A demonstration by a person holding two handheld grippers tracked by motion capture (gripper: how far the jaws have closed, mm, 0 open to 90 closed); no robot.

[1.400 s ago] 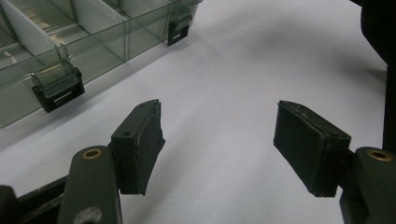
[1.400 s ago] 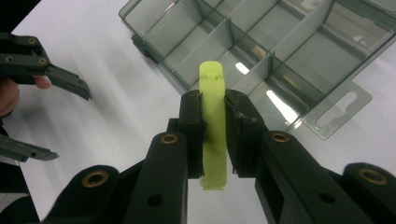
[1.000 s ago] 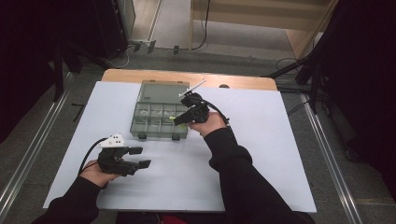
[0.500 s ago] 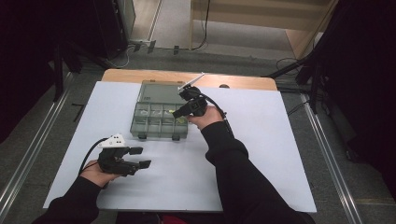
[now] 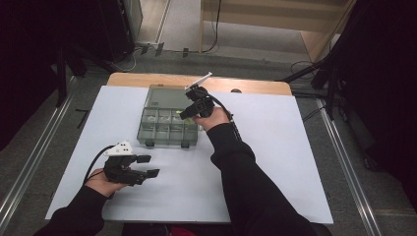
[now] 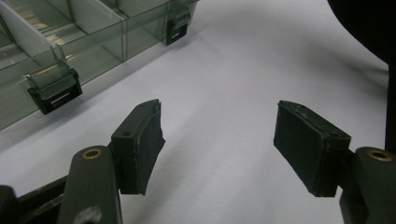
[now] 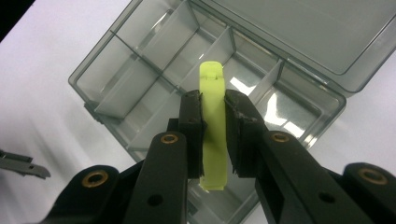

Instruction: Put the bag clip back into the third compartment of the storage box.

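A clear grey compartment box lies open on the white table, its lid folded back. My right gripper is shut on a flat yellow-green piece held upright above the box's compartments. In the high view the right gripper hovers over the box's right end. My left gripper rests open near the table's front left, nothing between its pads. The box's front latches lie just beyond it.
The white tabletop stretches to the right of the box. A wooden edge runs along the back of the table. Metal rails flank the table on both sides.
My right gripper has carried the yellow-green piece a little further back and left over the box. The left gripper has stayed put.
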